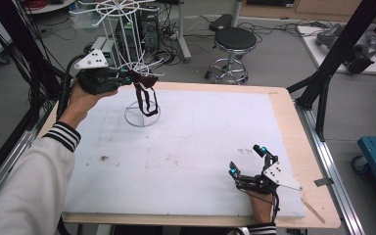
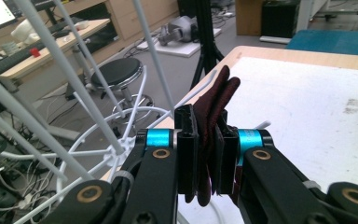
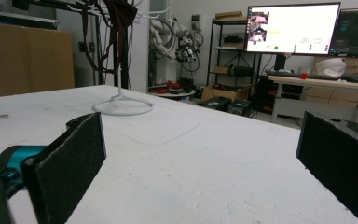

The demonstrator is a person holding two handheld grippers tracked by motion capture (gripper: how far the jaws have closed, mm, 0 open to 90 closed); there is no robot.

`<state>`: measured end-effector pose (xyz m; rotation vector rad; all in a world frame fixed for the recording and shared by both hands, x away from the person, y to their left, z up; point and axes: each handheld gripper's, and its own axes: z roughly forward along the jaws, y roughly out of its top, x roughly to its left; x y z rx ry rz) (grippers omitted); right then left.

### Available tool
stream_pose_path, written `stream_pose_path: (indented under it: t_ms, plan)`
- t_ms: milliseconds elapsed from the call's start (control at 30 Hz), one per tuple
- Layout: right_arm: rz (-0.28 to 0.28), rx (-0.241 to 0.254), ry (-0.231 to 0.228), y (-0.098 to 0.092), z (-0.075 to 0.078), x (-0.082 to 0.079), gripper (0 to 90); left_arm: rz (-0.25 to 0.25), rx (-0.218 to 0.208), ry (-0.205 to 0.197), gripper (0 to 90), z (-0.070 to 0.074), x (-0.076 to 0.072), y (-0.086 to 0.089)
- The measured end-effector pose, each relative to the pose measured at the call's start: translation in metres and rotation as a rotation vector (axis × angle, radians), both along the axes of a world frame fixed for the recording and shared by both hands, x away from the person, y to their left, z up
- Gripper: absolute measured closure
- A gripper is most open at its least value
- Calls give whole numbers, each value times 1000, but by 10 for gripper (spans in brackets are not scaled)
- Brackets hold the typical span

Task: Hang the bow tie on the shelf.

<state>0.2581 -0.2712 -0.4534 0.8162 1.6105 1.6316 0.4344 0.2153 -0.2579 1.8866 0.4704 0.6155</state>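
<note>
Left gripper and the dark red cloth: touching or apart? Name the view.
Touching. The left gripper view shows the left gripper with jaws clamped on the dark red cloth.

Matt, scuffed white table pad (image 1: 186, 147) on pale wood, glossy white wire rack (image 1: 127, 29), dark maroon cloth (image 2: 216, 100).

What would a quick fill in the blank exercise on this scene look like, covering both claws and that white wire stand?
1. The left claw is shut on a dark red ____ item.
2. The right claw rests low over the table with its jaws ____.
3. The wire stand is coloured ____.
4. The dark red fabric item hangs beside the stand at the ____ left of the table in the high view.

Missing words: fabric; open; white; far
</note>
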Motion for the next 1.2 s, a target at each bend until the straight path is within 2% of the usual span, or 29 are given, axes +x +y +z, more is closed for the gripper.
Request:
stream_pose_path:
  t_ms: [67,200,300,500,533,600,633,667,767,833,900,1100,1200]
  plan:
    - [-2,-1,1,0,0,0,6,5,-13,7,793,0,0,0]
    - [-2,5,2,-1,0,0,6,17,-8,15,742,0,0,-1]
    - [0,-2,-6,-1,-1,1,6,33,-15,27,667,0,-1,-1]
    - [-3,0,-1,-1,-1,0,6,35,-94,69,399,3,-4,1]
    - [-4,-1,1,0,-1,0,6,27,-117,79,340,4,-4,1]
    - [-1,-1,1,0,-1,0,6,24,-133,83,215,6,-7,2]
    - [0,-1,2,0,-1,0,6,10,-145,101,136,6,-7,3]
    - [0,4,3,-1,-1,0,6,-6,-149,121,116,7,-8,4]
    - [-3,11,7,-2,-1,0,6,-42,-138,146,56,8,-12,3]
    - [-4,11,7,-1,-1,0,6,-40,-141,124,17,10,-15,2]
    - [-5,11,7,-1,-1,0,6,-53,-162,106,17,12,-17,2]
    - [-4,12,5,-1,-1,0,6,-51,-141,109,17,14,-23,-1]
    - [-4,10,4,-1,-1,0,6,-53,-144,90,17,13,-30,-1]
